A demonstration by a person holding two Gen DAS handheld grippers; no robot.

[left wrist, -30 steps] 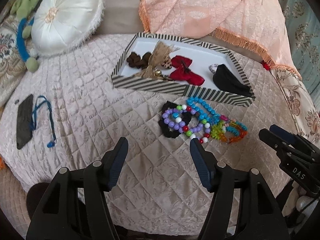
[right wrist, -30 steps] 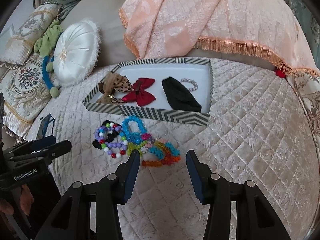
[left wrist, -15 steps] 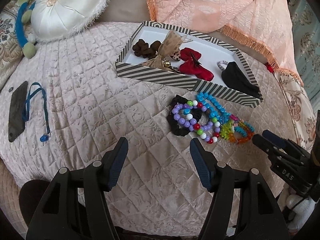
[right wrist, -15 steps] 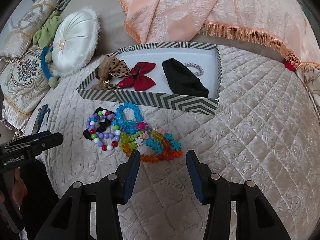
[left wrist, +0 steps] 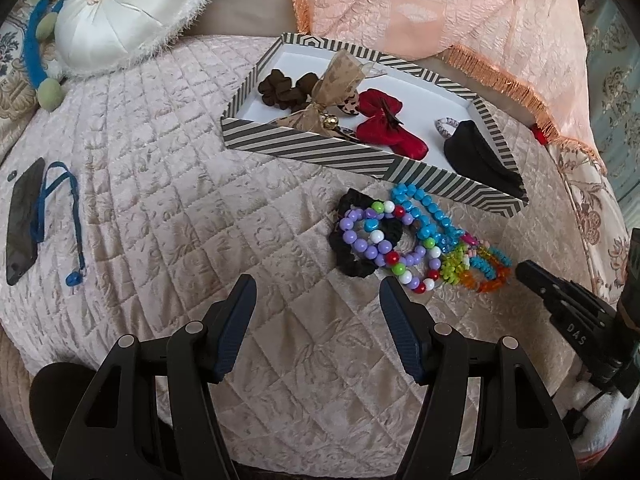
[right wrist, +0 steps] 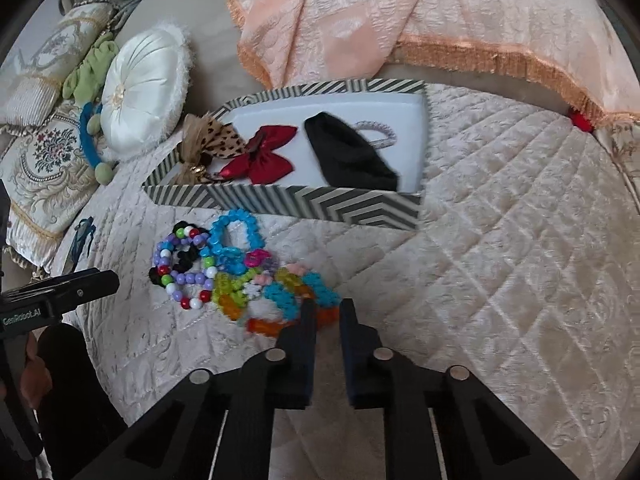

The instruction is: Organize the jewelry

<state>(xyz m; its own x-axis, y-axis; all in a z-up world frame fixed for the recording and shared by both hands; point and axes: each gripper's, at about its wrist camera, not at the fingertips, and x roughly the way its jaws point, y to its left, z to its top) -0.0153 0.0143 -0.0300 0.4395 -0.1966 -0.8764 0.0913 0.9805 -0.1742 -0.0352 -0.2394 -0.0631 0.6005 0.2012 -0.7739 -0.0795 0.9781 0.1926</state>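
- The left gripper (left wrist: pixel 316 300) hangs with its jaws spread wide and nothing between them, over bare quilt at about 6 o'clock in its own view. It has barely shifted over the last second and plays no part in the grab yet.
- The bracelet pile (left wrist: pixel 424 240) lies on the quilted bedspread (left wrist: pixel 160 200), just in front of the striped tray (left wrist: pixel 304 148). It is a tangle of purple, white, red, blue, green and orange bead strands, some lying over a black scrunchie (left wrist: pixel 352 264).
- The right gripper (right wrist: pixel 324 308) has just been closing: half a second ago its jaws stood apart short of the pile, and now they are nearly together at the pile's near edge, at about 6 o'clock from the blue strand (right wrist: pixel 236 228).
- The orange strand (right wrist: pixel 264 326) and a turquoise one (right wrist: pixel 320 296) lie right at the fingertips. I judge a strand is pinched, but the frame is blurred there and I cannot tell for certain.
- If the grip holds, the next move is probably a lift up and over the tray wall. The strands overlap, so neighbours may drag along.
- The tray already holds a brown flower clip (left wrist: pixel 280 88), a tan leopard bow (left wrist: pixel 336 92), a red bow (left wrist: pixel 384 120), a black cloth piece (left wrist: pixel 476 156) and a pale beaded band (left wrist: pixel 446 124). Free white floor shows mostly along its far side.
- Off to 9 o'clock in the left view lie a dark phone (left wrist: pixel 24 216) and a blue cord (left wrist: pixel 68 208), well clear. A round white cushion (left wrist: pixel 128 8) and a peach fringed throw (left wrist: pixel 440 12) sit behind the tray.
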